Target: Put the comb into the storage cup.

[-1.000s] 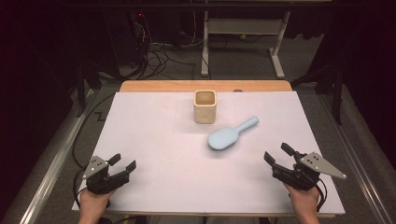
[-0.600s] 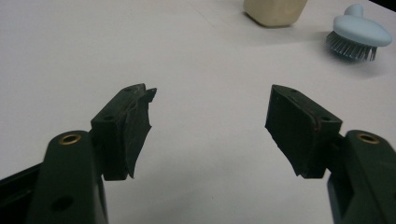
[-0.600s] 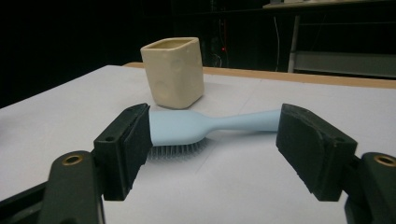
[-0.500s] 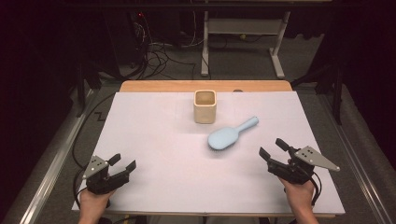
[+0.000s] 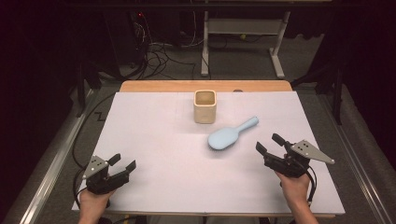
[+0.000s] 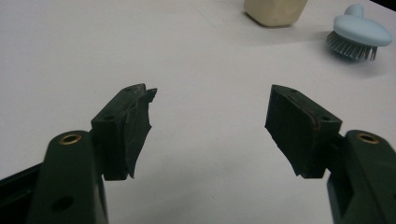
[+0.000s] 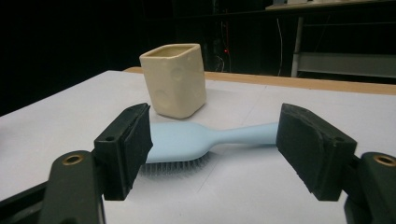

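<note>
While its jaws stand apart with nothing between them, the right gripper sits near the bench's 4 o'clock corner and points toward 10 o'clock, at the brush. Its own view looks level along the bench: the brush lies bristles down straight ahead, head behind the left jaw, handle running off toward the right jaw, not yet between them.

From above, the brush lies just right of centre, its head at 7 o'clock and its handle toward 2 o'clock. Just beyond it, toward 11 o'clock, stands the cup, upright and mouth up, near but apart from the brush.

The step in hand looks like a reach for the brush, probably to stand it in the cup. To do it well:
1. Aim for the handle's slim neck, not the wide head, so the jaws close across the narrow part.
2. Keep the jaws wide until both pads flank the handle, then come down low enough to grip below its rounded top.
3. Close squarely across the handle; a skewed grip would likely let it pivot.
4. Stay clear of the cup, which could tip if nudged.

At 7 o'clock, the left gripper rests released over bare bench, well away from both things.
</note>
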Demonstrator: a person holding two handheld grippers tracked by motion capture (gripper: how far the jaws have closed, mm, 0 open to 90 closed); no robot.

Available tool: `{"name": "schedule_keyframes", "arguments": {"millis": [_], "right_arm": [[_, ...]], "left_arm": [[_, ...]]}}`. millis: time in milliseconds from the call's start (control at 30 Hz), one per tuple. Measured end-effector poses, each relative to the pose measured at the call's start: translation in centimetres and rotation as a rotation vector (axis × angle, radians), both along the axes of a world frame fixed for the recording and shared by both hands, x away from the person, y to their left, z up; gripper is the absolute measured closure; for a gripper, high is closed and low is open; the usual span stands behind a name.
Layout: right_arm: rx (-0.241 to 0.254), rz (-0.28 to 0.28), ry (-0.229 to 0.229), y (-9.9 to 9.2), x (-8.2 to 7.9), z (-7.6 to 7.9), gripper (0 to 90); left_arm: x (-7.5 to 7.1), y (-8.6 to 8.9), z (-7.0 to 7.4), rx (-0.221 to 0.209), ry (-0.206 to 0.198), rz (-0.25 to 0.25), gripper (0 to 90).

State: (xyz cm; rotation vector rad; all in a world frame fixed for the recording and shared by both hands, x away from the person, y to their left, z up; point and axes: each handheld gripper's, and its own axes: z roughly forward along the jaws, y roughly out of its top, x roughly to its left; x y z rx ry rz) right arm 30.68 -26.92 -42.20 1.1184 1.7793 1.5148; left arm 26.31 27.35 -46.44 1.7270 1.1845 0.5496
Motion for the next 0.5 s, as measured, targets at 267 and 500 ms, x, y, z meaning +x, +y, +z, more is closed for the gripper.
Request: {"name": "schedule_keyframes", "arguments": {"millis": [267,500], "right_arm": [[-0.005,0.015,0.003,0.7,0.8,0.2,26.9],[-0.004,0.019,0.007,1.2,1.5,0.2,27.3]], "left_arm": [[0.0,-0.1,0.0,0.002,0.003,-0.003,31.3],[-0.1,-0.1,0.0,0.002,-0.001,-0.005,31.3]]}}
